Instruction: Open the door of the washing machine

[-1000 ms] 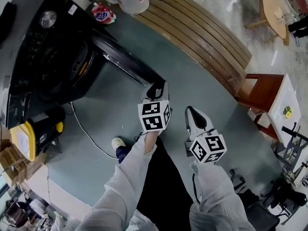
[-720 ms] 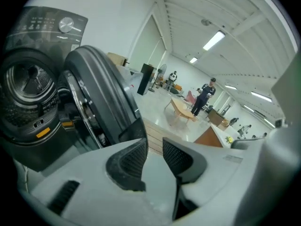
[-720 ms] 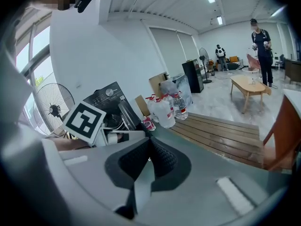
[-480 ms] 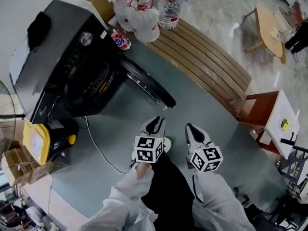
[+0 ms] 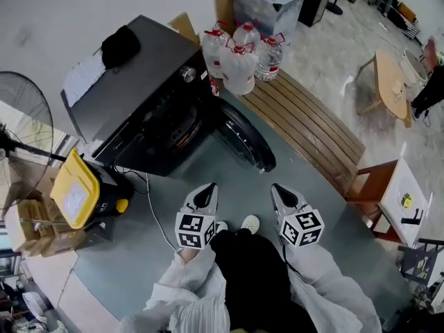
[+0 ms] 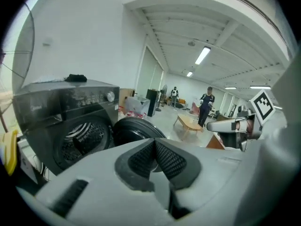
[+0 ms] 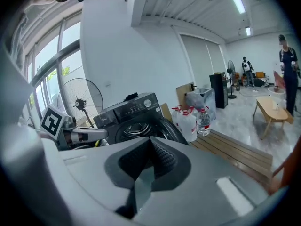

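The fingers of the left gripper (image 5: 207, 190) have just been closing and are now pressed together, with nothing between them. The fingers of the right gripper (image 5: 277, 190) are also together and hold nothing. The two grippers are side by side, a little apart, and both point forward and somewhat down.

Ahead of the fingers, well apart from them, is the round door (image 5: 244, 136) of the washing machine (image 5: 135, 106). It stands swung open, and no finger touches it. The machine is ahead and to the left of the left fingers, with its drum opening uncovered. A black cloth (image 5: 120, 46) lies on top of it. Behind the door are water bottles (image 5: 239, 64). Wooden boards (image 5: 312, 123) lie on the floor ahead of the right fingers. A yellow box (image 5: 73, 189) is to the left of the left fingers. Just below the fingers are the person's shoes (image 5: 250, 223) on the floor (image 5: 229, 179).
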### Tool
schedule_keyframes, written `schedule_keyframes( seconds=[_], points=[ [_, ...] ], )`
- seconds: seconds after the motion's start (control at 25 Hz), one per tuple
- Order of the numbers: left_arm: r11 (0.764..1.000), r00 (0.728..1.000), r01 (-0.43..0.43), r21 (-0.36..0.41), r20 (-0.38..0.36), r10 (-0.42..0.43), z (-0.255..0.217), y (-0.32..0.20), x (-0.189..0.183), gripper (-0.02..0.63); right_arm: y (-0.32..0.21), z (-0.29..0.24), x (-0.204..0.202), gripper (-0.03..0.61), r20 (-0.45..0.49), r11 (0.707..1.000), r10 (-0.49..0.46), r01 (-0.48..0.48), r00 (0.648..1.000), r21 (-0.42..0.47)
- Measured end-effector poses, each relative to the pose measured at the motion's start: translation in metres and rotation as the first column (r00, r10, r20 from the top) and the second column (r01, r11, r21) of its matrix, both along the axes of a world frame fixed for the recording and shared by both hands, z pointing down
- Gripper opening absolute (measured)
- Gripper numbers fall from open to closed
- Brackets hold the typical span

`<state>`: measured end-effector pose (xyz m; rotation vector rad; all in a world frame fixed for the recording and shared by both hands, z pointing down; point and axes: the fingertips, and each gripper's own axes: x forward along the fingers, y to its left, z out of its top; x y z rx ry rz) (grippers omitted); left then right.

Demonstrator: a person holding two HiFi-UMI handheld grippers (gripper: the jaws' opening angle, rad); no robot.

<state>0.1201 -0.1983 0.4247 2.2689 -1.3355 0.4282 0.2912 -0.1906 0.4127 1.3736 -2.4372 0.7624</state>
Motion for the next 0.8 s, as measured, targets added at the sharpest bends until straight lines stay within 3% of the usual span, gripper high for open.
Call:
schedule_keyframes(
  seconds=[0.36, 0.8],
  points=[
    [0.991, 0.998, 0.0, 0.133, -0.063, 0.008, -0.066, 0.034, -0.074, 0.002, 0.021, -0.061, -0.069, 0.008, -0.031, 0.993, -0.051, 0.055, 0.998, 0.106],
    [0.988, 0.995, 0.057, 0.147, -0.094, -0.043, -0.068, 0.074, -0.124, 0.002, 0.046, -0.065, -0.105, 0.008, -0.022, 0.99, -0.052, 0.055, 0.998, 0.128]
  ],
)
